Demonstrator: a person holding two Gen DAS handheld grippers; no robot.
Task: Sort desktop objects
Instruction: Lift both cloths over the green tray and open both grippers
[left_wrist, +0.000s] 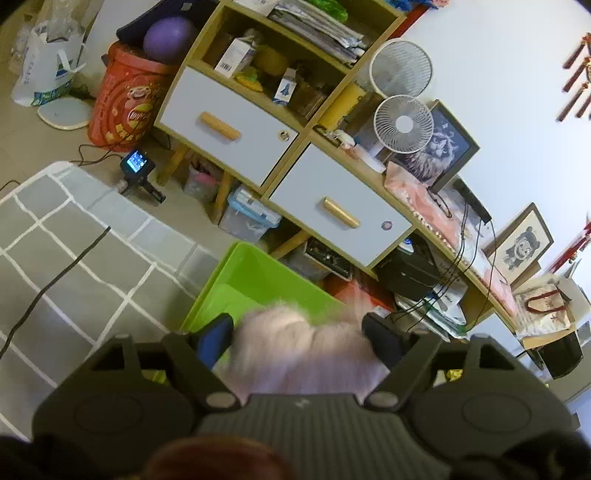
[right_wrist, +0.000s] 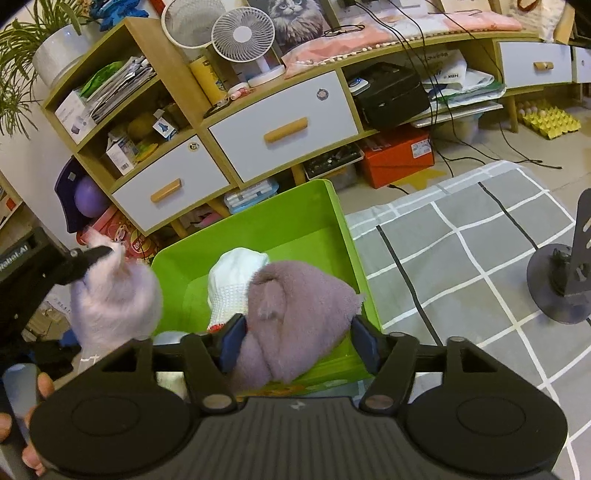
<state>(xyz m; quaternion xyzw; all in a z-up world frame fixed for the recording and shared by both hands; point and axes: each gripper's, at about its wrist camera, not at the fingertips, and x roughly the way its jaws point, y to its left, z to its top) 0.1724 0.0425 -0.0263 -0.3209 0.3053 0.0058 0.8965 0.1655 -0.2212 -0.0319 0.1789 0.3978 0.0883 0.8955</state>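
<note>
Blur smears the pale pink fluffy item (left_wrist: 295, 347) between the left gripper (left_wrist: 299, 332) fingers, so its shape is unreadable; in the right wrist view one finger pinches its top, so the jaws grasp it, at nine o'clock of the green bin (right_wrist: 332, 221). The right gripper (right_wrist: 299, 341) jaws stand spread around a mauve fuzzy hat (right_wrist: 295, 325) without visibly pressing; the hat lies in the bin, a white knitted hat (right_wrist: 232, 280) at its ten o'clock.

A lime-green bin (right_wrist: 258, 221) holds a mauve fuzzy hat (right_wrist: 295, 325) and, at its ten o'clock, a white knitted hat (right_wrist: 232, 280). At three o'clock lies a grey rug (right_wrist: 480, 251) gridded with white and black lines.
</note>
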